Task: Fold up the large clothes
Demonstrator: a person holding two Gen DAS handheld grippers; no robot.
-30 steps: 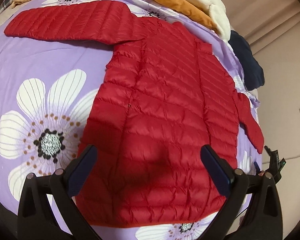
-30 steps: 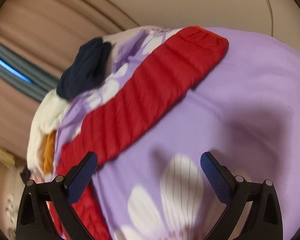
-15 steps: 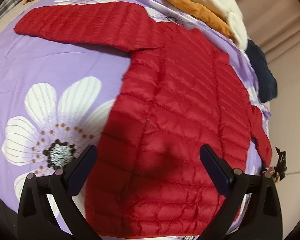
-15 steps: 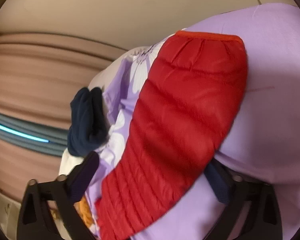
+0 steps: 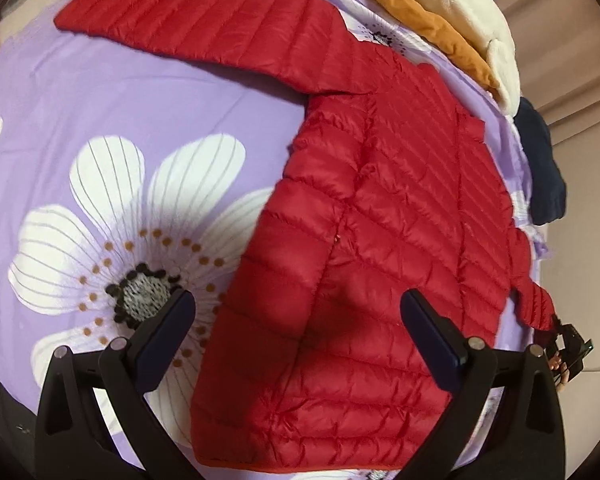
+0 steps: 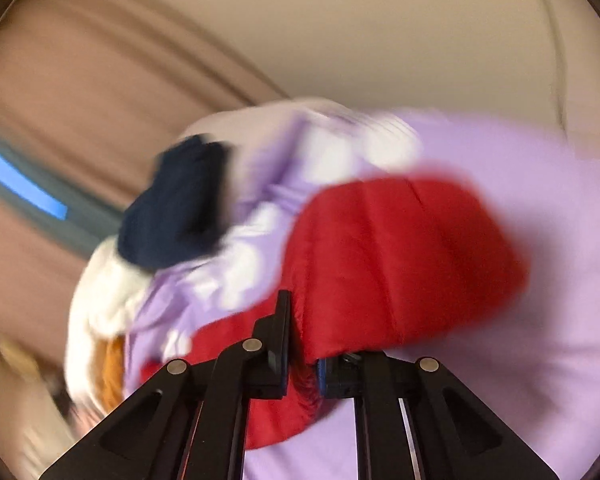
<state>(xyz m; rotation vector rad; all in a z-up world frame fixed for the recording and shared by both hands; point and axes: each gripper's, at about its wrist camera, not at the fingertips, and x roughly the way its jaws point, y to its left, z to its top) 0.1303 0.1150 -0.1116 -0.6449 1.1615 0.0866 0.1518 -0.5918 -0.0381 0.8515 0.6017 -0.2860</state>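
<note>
Red jacket (image 5: 380, 240) spread flat on bed (image 5: 140, 120), far sleeve (image 6: 400, 256) pinched in just-closed right gripper (image 6: 300, 364), seemingly near the cuff; left gripper (image 5: 296, 340) wide open, empty, over hem.

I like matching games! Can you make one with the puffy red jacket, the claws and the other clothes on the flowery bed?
Things:
1. red quilted puffer jacket
2. left claw
3. right claw
4. dark navy garment

States:
A. open above the hem
B. bunched at the bed's edge
C. spread flat, one sleeve out
D. shut on a red sleeve

Pairs: 1-C, 2-A, 3-D, 4-B
</note>
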